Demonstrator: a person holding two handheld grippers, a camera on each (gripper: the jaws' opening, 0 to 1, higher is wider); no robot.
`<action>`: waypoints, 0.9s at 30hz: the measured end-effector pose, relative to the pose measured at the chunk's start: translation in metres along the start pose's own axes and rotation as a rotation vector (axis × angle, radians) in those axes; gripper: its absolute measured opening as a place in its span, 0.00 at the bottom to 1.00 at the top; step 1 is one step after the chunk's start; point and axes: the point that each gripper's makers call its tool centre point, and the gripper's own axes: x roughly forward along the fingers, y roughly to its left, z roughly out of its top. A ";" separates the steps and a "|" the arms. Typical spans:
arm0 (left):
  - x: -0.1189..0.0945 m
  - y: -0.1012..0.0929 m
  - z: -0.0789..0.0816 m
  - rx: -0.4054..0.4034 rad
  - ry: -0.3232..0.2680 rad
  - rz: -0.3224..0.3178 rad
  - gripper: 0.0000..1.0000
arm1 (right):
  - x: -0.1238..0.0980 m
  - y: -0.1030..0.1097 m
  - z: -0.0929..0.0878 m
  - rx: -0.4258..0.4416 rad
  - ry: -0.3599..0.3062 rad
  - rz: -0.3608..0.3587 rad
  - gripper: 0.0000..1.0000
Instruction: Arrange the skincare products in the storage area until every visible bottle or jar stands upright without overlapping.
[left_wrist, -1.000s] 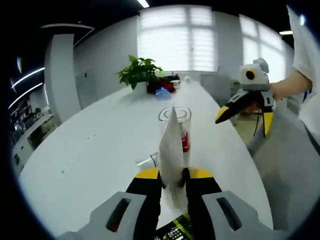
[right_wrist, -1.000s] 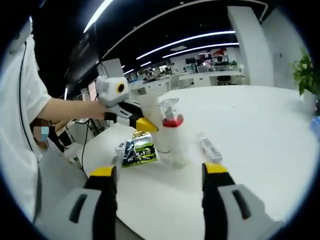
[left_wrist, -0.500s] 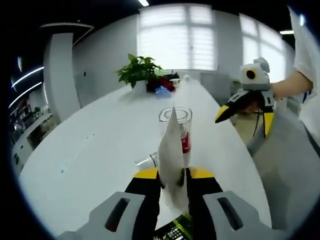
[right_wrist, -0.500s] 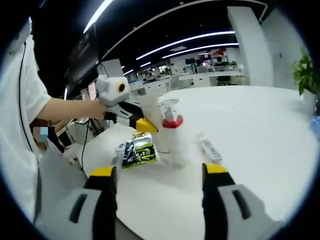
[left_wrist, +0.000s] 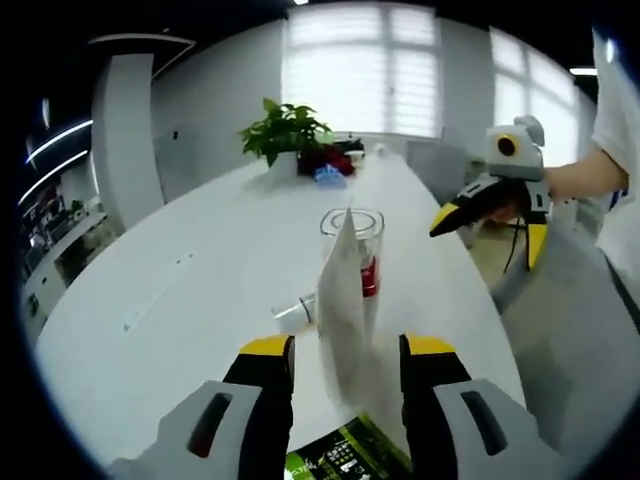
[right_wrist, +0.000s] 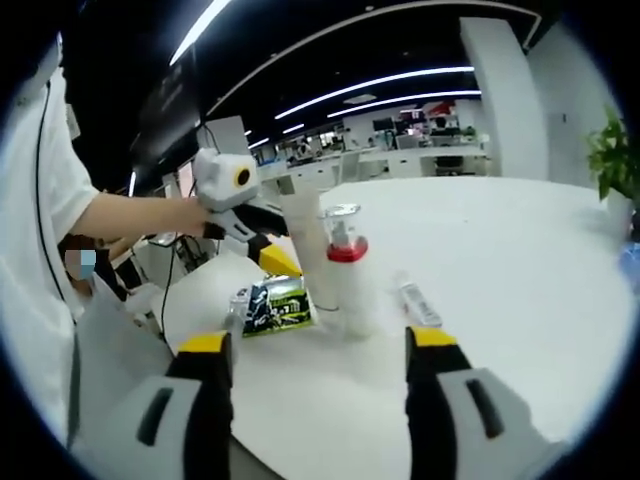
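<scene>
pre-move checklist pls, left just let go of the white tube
1. Left gripper open, jaws apart on either side of the white tube: ok.
2. White tube standing upright on the table by itself: ok, though it stands very near the pump bottle, contact cannot tell.
3. Pump bottle with red collar upright: ok.
4. Small tube lying flat beyond the pump bottle: not ok, needs standing up.
5. Green and black packet lying flat by the white tube: not ok if it counts as a target.
6. Right gripper open and holding nothing, free for the next pick: ok.
</scene>
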 end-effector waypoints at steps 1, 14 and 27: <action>-0.002 0.001 -0.001 -0.005 0.002 0.007 0.42 | 0.000 0.000 0.000 -0.001 0.001 -0.002 0.72; -0.031 -0.007 -0.021 -0.078 0.057 0.104 0.61 | -0.001 0.002 0.007 0.001 -0.024 -0.001 0.78; -0.070 -0.024 -0.036 -0.241 0.045 0.249 0.76 | -0.007 0.000 0.004 0.006 -0.024 -0.004 0.90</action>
